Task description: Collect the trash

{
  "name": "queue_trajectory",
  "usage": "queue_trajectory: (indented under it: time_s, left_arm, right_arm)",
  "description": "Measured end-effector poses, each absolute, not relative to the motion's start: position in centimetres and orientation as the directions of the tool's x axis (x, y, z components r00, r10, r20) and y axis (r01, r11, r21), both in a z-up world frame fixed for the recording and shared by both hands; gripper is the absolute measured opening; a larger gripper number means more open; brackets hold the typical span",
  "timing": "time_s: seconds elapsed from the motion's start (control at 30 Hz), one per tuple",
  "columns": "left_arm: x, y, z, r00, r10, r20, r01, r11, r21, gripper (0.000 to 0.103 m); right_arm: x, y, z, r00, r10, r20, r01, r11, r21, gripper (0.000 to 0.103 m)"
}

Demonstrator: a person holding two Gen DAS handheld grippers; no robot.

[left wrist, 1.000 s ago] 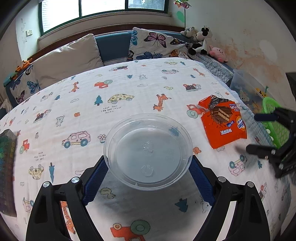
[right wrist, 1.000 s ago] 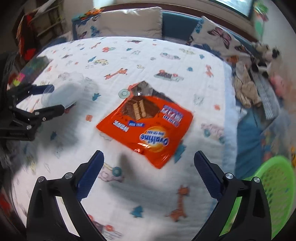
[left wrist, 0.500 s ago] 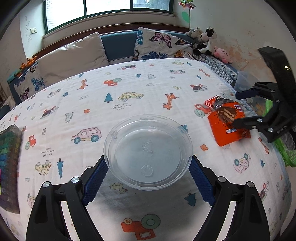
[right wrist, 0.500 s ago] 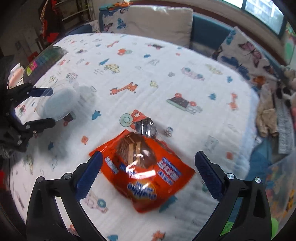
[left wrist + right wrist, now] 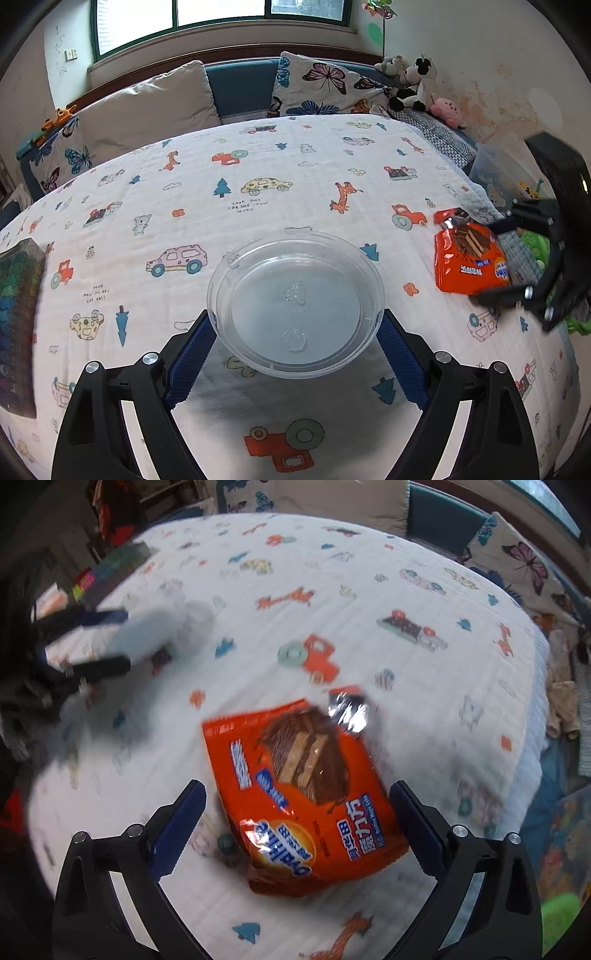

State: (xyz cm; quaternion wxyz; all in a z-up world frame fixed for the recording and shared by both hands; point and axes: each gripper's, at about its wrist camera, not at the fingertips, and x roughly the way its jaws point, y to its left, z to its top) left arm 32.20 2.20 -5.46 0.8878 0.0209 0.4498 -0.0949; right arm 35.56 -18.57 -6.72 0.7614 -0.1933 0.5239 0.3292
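A clear round plastic lid (image 5: 295, 306) sits between the blue pads of my left gripper (image 5: 295, 332), which is shut on its rim just above the printed tablecloth. An orange Ovaltine snack wrapper (image 5: 306, 794) lies on the cloth at the table's right side, also in the left wrist view (image 5: 469, 262). My right gripper (image 5: 295, 830) is open, its fingers either side of the wrapper's near end. The right gripper shows in the left wrist view (image 5: 513, 258), and the left gripper shows blurred in the right wrist view (image 5: 122, 642).
A dark box of coloured items (image 5: 18, 314) lies at the table's left edge. A green basket (image 5: 557, 919) stands on the floor beyond the table's right edge. A sofa with pillows (image 5: 155, 107) and plush toys (image 5: 413, 81) lies behind the table.
My right gripper has moved in over the orange wrapper, which now lies between its open fingers. My left gripper still holds the clear lid in place.
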Motion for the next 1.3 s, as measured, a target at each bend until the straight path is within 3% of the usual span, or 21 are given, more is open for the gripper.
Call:
queue_trajectory:
  time_s: [0.17, 0.43, 0.87, 1.3]
  left_arm:
    - [31.9, 1.6, -5.2, 0.579, -0.156, -0.8, 0.194, 0.98, -0.051, 0.084]
    - [31.2, 0.8, -3.8, 0.596, -0.178, -0.783, 0.217, 0.975, -0.056, 0.084]
    - [28.9, -5.3, -0.2, 0.612, -0.284, -0.738, 0.352, 0.934, -0.068, 0.084]
    - [26.6, -17.3, 2.1, 0.565, -0.401, -0.721, 0.531, 0.846, -0.055, 0.084]
  right_arm:
    - [33.7, -18.5, -6.7, 0.342, 0.257, -0.904, -0.657, 0.753, -0.035, 0.095]
    - [32.0, -19.8, -5.4, 0.336, 0.292, -0.895, -0.586, 0.809, 0.043, 0.066]
    - [24.9, -26.7, 0.1, 0.48, 0.311, -0.82, -0.402, 0.909, 0.109, 0.066]
    - [19.6, -39.8, 2.2, 0.588, 0.123, -0.799, -0.108, 0.991, 0.074, 0.069]
